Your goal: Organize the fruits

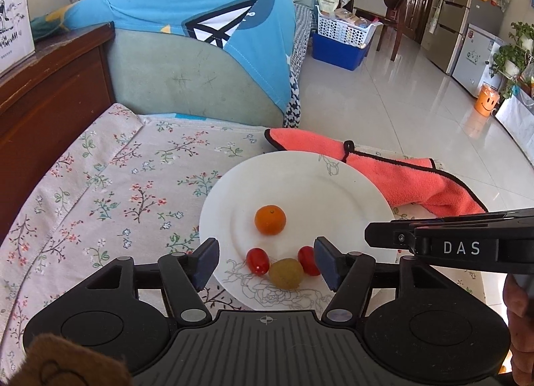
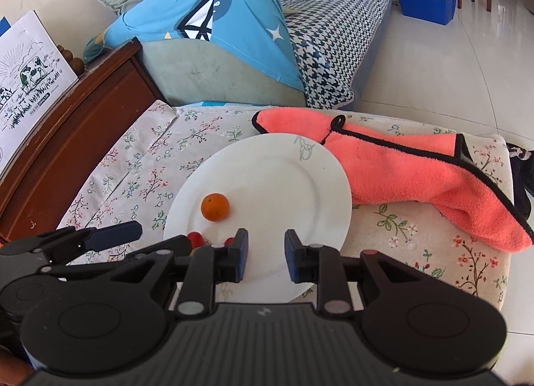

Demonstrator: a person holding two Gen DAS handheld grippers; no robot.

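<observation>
A white plate (image 1: 300, 179) (image 2: 267, 165) lies on the flower-print cloth. On it are a small orange (image 1: 270, 219) (image 2: 215, 207), two cherry tomatoes (image 1: 257, 261) (image 1: 307, 260) and a brownish-green kiwi (image 1: 286, 273). My left gripper (image 1: 265, 249) hovers open over the plate's near side. The kiwi and both tomatoes lie between its blue pads, untouched. My right gripper (image 2: 267, 239) stands over the plate's near right rim, its pads a narrow gap apart with nothing between them. In the left wrist view it reaches in from the right (image 1: 383, 235).
A pink towel (image 1: 400, 179) (image 2: 417, 179) with black trim lies behind and right of the plate. A wooden cabinet (image 2: 83, 125) stands at the left and a green sofa (image 1: 187, 78) with a blue cushion behind. The cloth (image 1: 116, 185) left of the plate bears nothing.
</observation>
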